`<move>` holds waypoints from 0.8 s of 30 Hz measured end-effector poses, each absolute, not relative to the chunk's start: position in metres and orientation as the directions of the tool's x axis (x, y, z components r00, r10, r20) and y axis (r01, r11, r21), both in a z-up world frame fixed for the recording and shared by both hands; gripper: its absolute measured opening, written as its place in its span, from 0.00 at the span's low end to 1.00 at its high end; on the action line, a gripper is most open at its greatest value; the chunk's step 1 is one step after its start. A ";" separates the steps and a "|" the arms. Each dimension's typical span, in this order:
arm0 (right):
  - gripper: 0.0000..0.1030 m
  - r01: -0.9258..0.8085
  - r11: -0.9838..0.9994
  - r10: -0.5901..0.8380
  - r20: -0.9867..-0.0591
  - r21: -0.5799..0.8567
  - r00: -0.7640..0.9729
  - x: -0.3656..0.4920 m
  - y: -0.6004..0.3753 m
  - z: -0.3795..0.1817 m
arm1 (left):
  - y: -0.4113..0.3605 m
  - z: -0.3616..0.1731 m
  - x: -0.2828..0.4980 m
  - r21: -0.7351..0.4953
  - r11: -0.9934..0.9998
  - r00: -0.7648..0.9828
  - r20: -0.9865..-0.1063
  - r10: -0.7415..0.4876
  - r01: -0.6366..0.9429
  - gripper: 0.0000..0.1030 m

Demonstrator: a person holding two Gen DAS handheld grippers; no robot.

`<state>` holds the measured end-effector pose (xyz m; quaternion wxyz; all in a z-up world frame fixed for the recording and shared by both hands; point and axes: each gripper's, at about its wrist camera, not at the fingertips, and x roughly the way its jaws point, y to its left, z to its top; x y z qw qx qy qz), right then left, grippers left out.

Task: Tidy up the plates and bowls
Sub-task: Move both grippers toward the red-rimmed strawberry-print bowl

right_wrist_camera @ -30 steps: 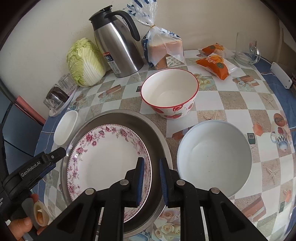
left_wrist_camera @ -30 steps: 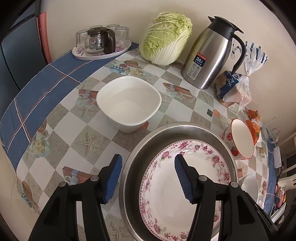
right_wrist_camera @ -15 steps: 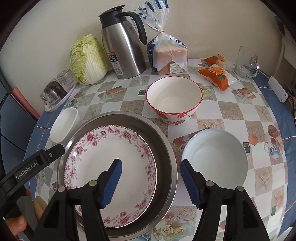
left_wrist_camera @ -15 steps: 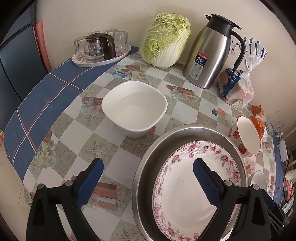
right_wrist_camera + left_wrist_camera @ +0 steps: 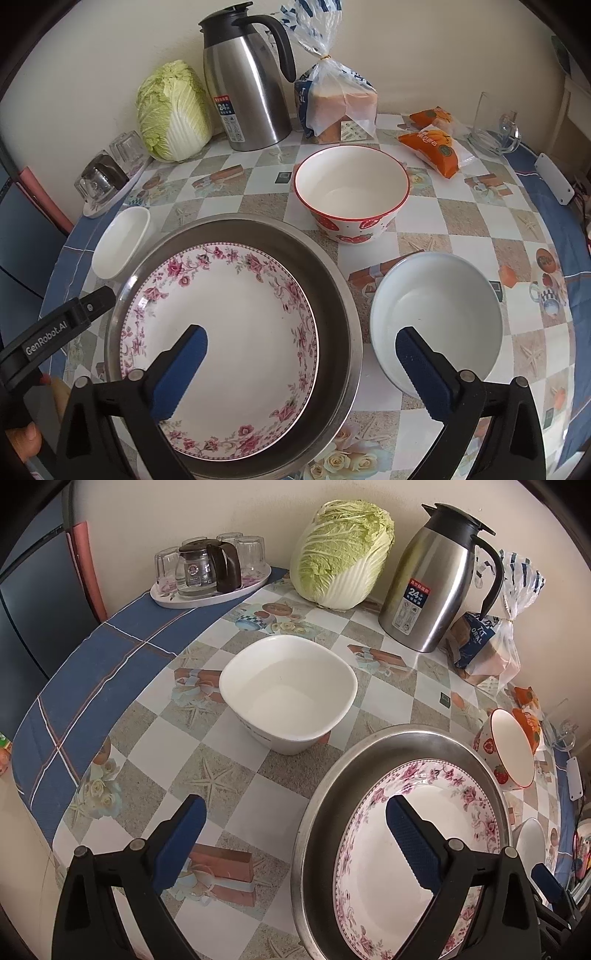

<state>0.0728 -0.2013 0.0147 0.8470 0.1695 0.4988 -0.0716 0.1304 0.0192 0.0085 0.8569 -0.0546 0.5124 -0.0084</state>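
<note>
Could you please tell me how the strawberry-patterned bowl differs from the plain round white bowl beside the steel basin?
The strawberry bowl has a red rim and red berries on its outside; the plain white bowl has no visible pattern. The strawberry bowl looks deeper with steeper walls; the plain white bowl is shallower and wider. The strawberry bowl sits nearer the wall, the plain white bowl nearer the camera. Both are empty, upright and white inside.
</note>
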 end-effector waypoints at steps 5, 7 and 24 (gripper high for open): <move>1.00 0.300 0.930 0.041 -0.872 0.212 0.488 0.073 -0.203 0.013 | 0.018 0.006 0.131 -0.086 0.996 0.469 -0.881 -0.060 -0.034 0.95; 1.00 0.305 0.930 0.034 -0.871 0.207 0.489 0.073 -0.203 0.013 | 0.017 0.005 0.131 -0.085 0.996 0.468 -0.881 -0.061 -0.030 0.95; 1.00 0.354 0.904 0.005 -0.834 0.239 0.552 0.058 -0.221 0.020 | 0.010 0.003 0.127 -0.109 0.994 0.471 -0.877 -0.096 -0.001 0.95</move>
